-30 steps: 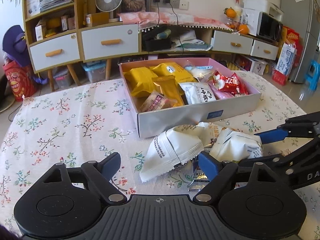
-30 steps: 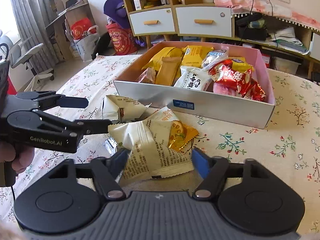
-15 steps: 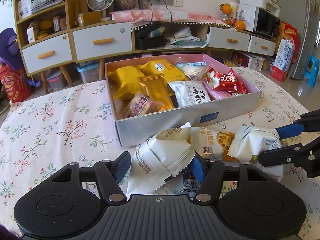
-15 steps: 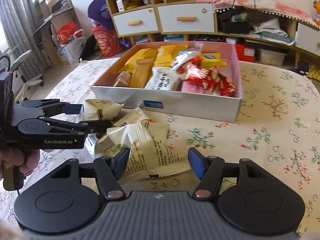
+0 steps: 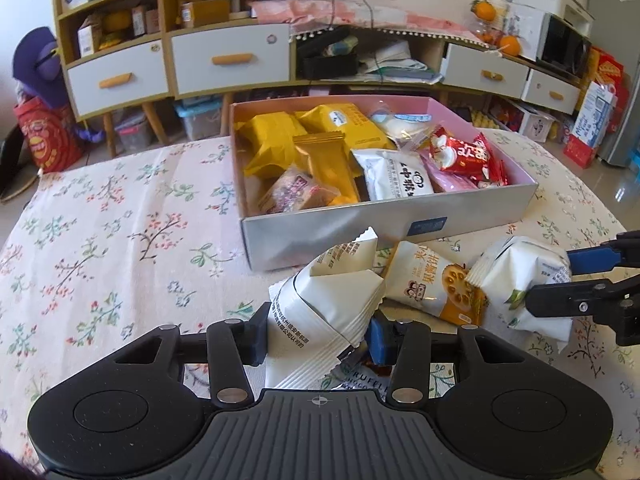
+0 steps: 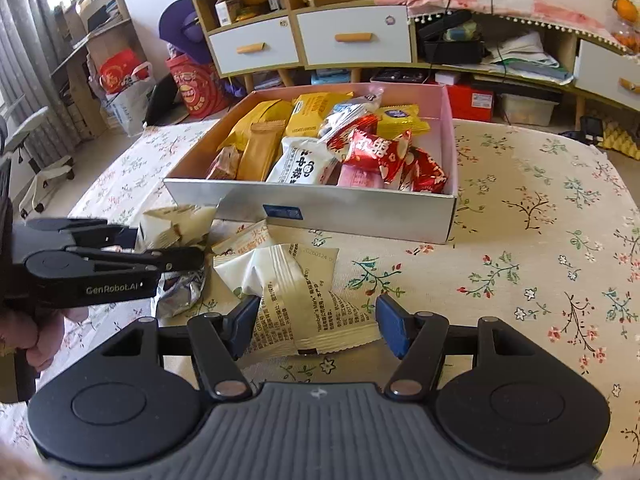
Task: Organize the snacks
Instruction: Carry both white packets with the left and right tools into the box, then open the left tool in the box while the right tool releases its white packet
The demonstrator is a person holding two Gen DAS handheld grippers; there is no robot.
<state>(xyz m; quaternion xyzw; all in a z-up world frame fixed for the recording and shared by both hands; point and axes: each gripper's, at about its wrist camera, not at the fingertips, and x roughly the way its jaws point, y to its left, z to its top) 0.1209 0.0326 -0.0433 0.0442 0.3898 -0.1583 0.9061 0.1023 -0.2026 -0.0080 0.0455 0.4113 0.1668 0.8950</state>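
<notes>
A silver box [image 5: 360, 232] with a pink inside stands on the floral table, full of several snack packets. In front of it lie loose packets. My left gripper [image 5: 318, 338] is closing, and its pads press on a white printed packet [image 5: 324, 304]. My right gripper [image 6: 316, 324] is shut on a cream packet [image 6: 296, 292], seen side-on as a puffy white packet [image 5: 520, 276] between its fingers. A white-and-orange biscuit packet [image 5: 436, 284] lies between the two. The left gripper [image 6: 172, 246] reaches in from the left in the right wrist view.
A crumpled foil wrapper [image 6: 180, 284] lies under the left gripper. A person's hand [image 6: 24, 340] holds that gripper. Floral cloth [image 6: 540, 240] stretches right of the box. Cabinets with drawers [image 5: 228, 60] stand behind the table.
The left jaws have closed from wide open onto the white packet. The right gripper has slid sideways a little with the cream packet between its fingers.
</notes>
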